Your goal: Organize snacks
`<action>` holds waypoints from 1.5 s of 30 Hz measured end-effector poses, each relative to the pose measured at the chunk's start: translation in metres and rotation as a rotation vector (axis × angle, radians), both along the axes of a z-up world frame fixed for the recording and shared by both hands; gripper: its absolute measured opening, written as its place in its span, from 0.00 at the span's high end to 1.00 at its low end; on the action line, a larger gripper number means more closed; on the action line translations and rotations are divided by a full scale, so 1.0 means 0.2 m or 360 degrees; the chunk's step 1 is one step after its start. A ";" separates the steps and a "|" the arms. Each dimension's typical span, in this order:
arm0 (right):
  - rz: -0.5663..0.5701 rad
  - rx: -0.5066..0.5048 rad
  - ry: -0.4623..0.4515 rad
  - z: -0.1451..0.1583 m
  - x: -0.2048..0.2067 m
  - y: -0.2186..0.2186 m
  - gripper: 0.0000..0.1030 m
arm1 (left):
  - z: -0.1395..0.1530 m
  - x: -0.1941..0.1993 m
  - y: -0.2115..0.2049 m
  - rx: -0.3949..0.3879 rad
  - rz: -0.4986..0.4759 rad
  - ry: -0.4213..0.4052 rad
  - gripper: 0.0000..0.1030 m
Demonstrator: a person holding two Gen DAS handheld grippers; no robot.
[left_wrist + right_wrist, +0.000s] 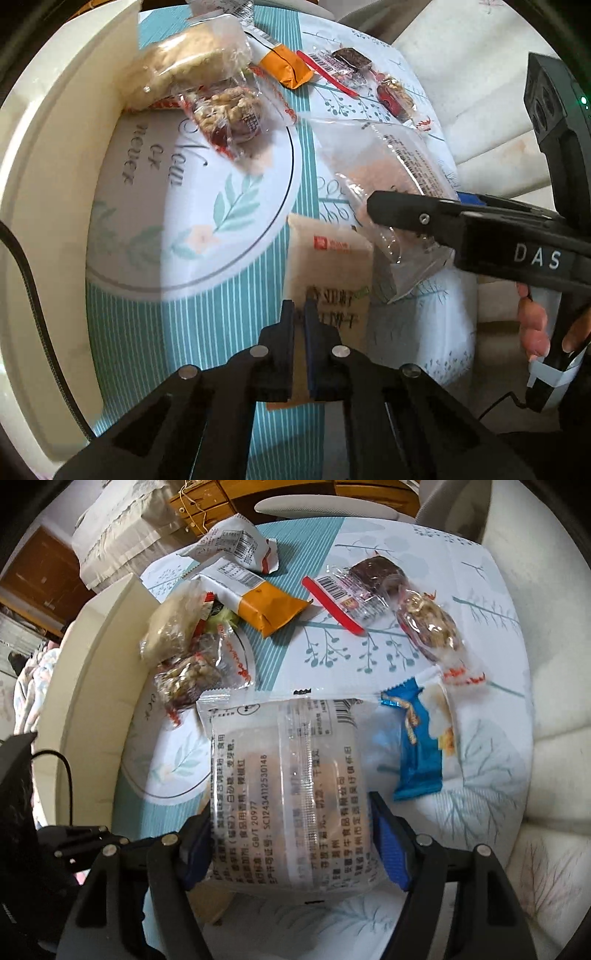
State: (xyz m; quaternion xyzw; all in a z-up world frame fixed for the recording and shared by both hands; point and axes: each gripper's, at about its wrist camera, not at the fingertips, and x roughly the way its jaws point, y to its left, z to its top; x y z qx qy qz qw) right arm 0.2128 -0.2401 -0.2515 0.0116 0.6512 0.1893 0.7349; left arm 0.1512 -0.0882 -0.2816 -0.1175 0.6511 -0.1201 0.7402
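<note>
The right gripper (pixel 295 843) squeezes one clear cake pack (pixel 284 794) just above the table (pixel 480 590), and the left gripper (pixel 299 314) pinches one tan cracker pack (pixel 328 273) lying there. Two nut bars (pixel 188 675) (pixel 430 627), one orange pack (pixel 269 609), one blue pack (pixel 417 753), one white pack (pixel 236 546) and one dark cake (pixel 373 572) lie on the table. One pale bar (pixel 170 624) leans on the cream tray wall (pixel 96 657).

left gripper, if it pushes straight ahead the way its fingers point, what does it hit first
Probably nothing new: the left gripper looks shut on the beige biscuit packet, so that packet is already in its line. Past it lies the striped tablecloth; depth is unclear.
</note>
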 end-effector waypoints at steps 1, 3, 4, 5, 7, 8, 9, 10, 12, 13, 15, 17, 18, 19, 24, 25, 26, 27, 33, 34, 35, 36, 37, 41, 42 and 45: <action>-0.0008 0.0006 -0.0003 0.02 -0.01 -0.01 0.27 | 0.02 0.00 -0.02 -0.0005 0.0009 -0.0002 0.98; -0.0019 0.0004 -0.0014 0.04 -0.06 -0.02 0.27 | 0.06 -0.05 0.00 -0.0008 0.0039 -0.0027 0.98; -0.0028 0.0004 -0.0024 0.06 -0.08 -0.02 0.27 | 0.09 -0.06 0.00 -0.0008 0.0052 -0.0040 0.98; -0.0035 0.0006 -0.0031 0.08 -0.09 -0.02 0.27 | 0.11 -0.07 0.00 -0.0008 0.0064 -0.0051 0.98; -0.0051 0.0018 -0.0044 0.11 -0.12 -0.06 0.27 | 0.16 -0.09 0.02 -0.0014 0.0102 -0.0082 0.98; -0.0060 0.0025 -0.0052 0.14 -0.13 -0.07 0.27 | 0.18 -0.10 0.03 -0.0017 0.0117 -0.0095 0.98; -0.0066 0.0031 -0.0065 0.16 -0.15 -0.07 0.27 | 0.21 -0.11 0.04 -0.0019 0.0131 -0.0111 0.99; -0.0070 0.0038 -0.0076 0.19 -0.16 -0.09 0.27 | 0.24 -0.12 0.04 -0.0022 0.0148 -0.0135 0.99; -0.0072 0.0054 -0.0100 0.24 -0.17 -0.09 0.27 | 0.32 -0.12 0.07 -0.0035 0.0169 -0.0183 0.99; -0.0073 0.0065 -0.0120 0.27 -0.19 -0.09 0.27 | 0.36 -0.13 0.09 -0.0036 0.0176 -0.0207 0.99; -0.0079 0.0075 -0.0156 0.32 -0.21 -0.08 0.27 | 0.44 -0.14 0.11 -0.0027 0.0191 -0.0254 0.99; -0.0084 0.0083 -0.0189 0.36 -0.22 -0.08 0.27 | 0.51 -0.15 0.15 -0.0034 0.0223 -0.0304 0.99; -0.0087 0.0091 -0.0209 0.39 -0.23 -0.08 0.27 | 0.53 -0.15 0.17 -0.0039 0.0235 -0.0318 0.99; -0.0089 0.0097 -0.0222 0.42 -0.22 -0.05 0.27 | 0.57 -0.17 0.20 -0.0049 0.0256 -0.0346 0.99; -0.0098 0.0120 -0.0292 0.52 -0.24 -0.02 0.27 | 0.64 -0.21 0.30 -0.0060 0.0309 -0.0369 0.98; -0.0102 0.0119 -0.0300 0.53 -0.25 -0.01 0.27 | 0.63 -0.21 0.31 -0.0060 0.0308 -0.0355 0.98; -0.0108 0.0119 -0.0309 0.54 -0.26 0.00 0.27 | 0.62 -0.21 0.31 -0.0060 0.0303 -0.0338 0.98; -0.0113 0.0120 -0.0314 0.56 -0.27 0.00 0.27 | 0.60 -0.21 0.31 -0.0059 0.0288 -0.0313 0.98; -0.0223 0.0103 -0.0345 0.61 -0.34 -0.01 0.27 | 0.50 -0.20 0.24 -0.0043 0.0164 -0.0199 0.73; -0.0235 0.0109 -0.0346 0.61 -0.35 -0.01 0.27 | 0.49 -0.20 0.23 -0.0037 0.0152 -0.0190 0.68; -0.0248 0.0108 -0.0346 0.61 -0.36 -0.02 0.27 | 0.48 -0.18 0.20 -0.0019 0.0136 -0.0166 0.61; -0.0267 0.0102 -0.0345 0.60 -0.37 -0.02 0.27 | 0.46 -0.17 0.18 -0.0007 0.0124 -0.0141 0.55; -0.0299 0.0093 -0.0336 0.59 -0.38 -0.04 0.27 | 0.44 -0.16 0.17 -0.0005 0.0118 -0.0130 0.52; -0.0397 0.0112 -0.0289 0.56 -0.43 -0.10 0.27 | 0.36 -0.11 0.06 0.0036 0.0083 -0.0070 0.37; -0.0409 0.0108 -0.0280 0.55 -0.44 -0.11 0.27 | 0.34 -0.10 0.04 0.0045 0.0074 -0.0062 0.33; -0.0422 0.0073 -0.0249 0.52 -0.46 -0.17 0.27 | 0.28 -0.08 -0.05 0.0077 0.0039 -0.0038 0.27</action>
